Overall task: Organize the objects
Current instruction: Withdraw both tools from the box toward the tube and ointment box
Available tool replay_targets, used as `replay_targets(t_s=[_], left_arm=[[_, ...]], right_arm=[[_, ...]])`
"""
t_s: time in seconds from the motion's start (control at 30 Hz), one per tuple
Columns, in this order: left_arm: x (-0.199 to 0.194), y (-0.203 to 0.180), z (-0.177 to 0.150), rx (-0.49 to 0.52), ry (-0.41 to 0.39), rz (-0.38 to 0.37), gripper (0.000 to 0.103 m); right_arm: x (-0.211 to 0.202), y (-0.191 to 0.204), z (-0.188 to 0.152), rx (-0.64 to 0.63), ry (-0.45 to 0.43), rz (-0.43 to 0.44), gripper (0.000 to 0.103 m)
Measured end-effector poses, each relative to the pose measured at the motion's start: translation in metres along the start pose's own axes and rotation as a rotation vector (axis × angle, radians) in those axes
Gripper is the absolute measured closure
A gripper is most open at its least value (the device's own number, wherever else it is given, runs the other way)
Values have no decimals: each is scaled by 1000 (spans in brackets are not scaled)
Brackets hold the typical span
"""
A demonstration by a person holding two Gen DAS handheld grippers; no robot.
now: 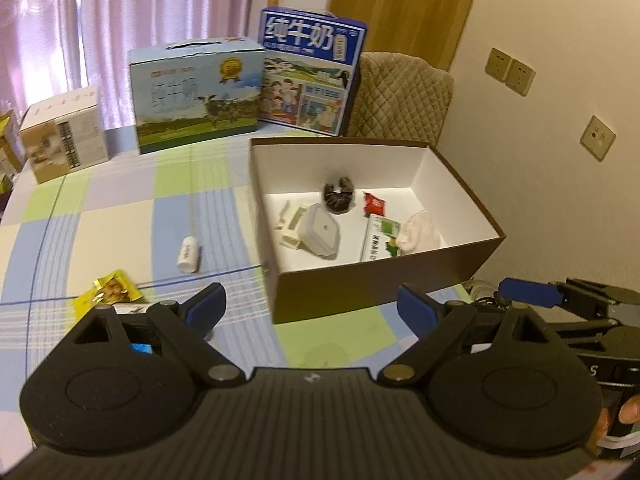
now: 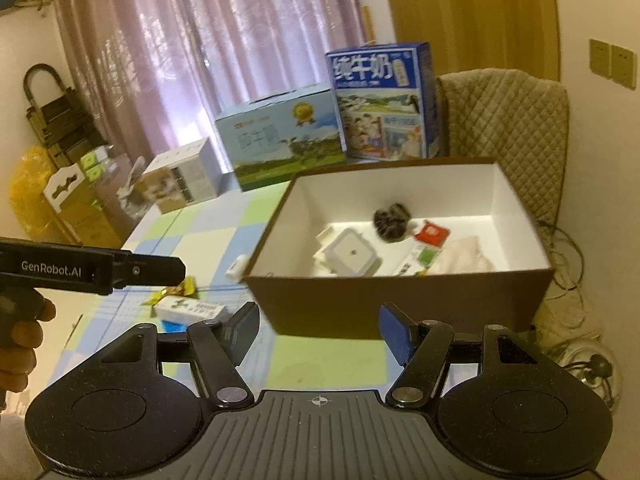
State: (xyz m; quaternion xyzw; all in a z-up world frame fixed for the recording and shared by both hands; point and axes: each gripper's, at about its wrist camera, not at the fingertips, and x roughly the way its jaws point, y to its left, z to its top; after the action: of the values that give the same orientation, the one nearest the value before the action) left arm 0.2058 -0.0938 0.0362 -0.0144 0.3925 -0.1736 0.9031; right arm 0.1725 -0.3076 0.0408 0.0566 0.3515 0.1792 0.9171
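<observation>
While both jaws are spread with nothing grasped, left hand-held gripper [image 1: 310, 308] and right hand-held gripper [image 2: 318, 330] are held above checked worktop [image 1: 120, 216], brown box [image 1: 384, 280] just ahead, pink curtains [image 2: 208, 40] beyond.

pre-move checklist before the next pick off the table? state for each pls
1. Left tool open and empty: ok.
2. Right tool open and empty: ok.
3. Items left outside the brown box: not ok. The white bottle, yellow snack packet and white-green carton lie on the checked tablecloth.
4. White bottle free to grasp: ok, it lies on its side, apart from the other things.
5. Room in the box for more: ok, bare white floor shows at the right end.
6. Carton graspable: cannot tell, partly hidden behind the right tool's finger.
</observation>
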Motion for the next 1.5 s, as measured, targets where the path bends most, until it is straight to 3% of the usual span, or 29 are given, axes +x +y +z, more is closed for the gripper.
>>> replay_targets(t_s=[0.37,0.83,1.3,1.5], left_arm=[[-20,54,-32,-84,1,64,13],[-28,129,-73,-180,32,200,13],[20,163,-88,-198,90,295,12],[40,173,-93,-198,107,318,12]], right_arm=[[25,36,-12,-22,45,54,40],[84,93,-31,-101,120,160,40],[154,126,-40,-278,152,169,40],[180,124,-43,-277,197,186,40]])
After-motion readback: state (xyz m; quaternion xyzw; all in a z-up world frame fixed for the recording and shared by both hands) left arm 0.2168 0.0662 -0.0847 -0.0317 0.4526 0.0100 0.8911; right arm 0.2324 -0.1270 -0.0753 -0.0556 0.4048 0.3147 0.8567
